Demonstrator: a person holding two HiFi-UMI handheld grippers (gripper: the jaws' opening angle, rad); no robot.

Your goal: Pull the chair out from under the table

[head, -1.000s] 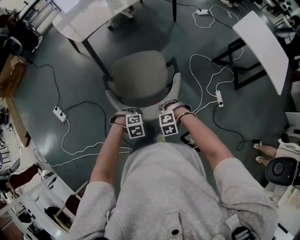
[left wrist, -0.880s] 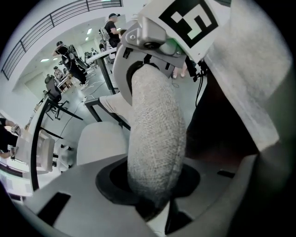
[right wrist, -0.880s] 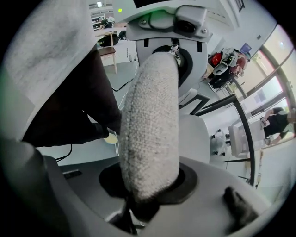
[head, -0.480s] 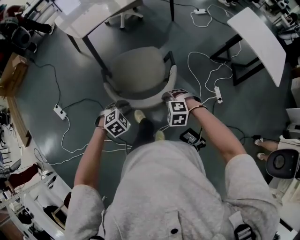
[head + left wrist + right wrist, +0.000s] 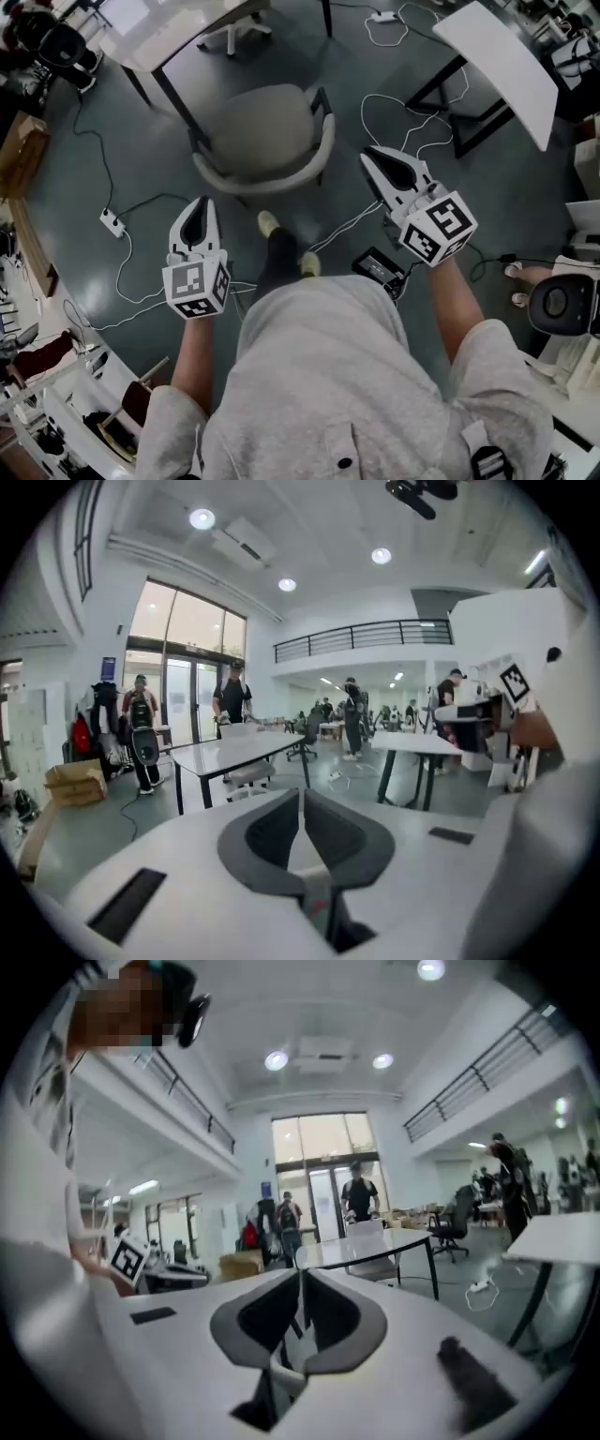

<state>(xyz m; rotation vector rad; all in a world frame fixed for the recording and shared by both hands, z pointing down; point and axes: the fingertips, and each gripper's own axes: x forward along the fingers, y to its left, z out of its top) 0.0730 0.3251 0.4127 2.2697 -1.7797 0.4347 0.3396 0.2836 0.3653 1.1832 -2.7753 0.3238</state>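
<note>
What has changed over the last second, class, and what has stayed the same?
The left gripper and right gripper came off the curved backrest of the grey padded chair and lifted clear, spreading apart; their jaws have just been closing, on nothing. The chair stayed put, clear of the white table.

Left tongs (image 5: 198, 208) and right tongs (image 5: 375, 157) held up apart; jaws just closed, nothing between.

Thin white cables (image 5: 339, 228) loop across the dark grey floor (image 5: 525, 216); a white power strip (image 5: 110, 222) and a brown cardboard box (image 5: 21, 155) lie at left. A white-topped, black-legged desk (image 5: 497, 61) stands at right.
</note>
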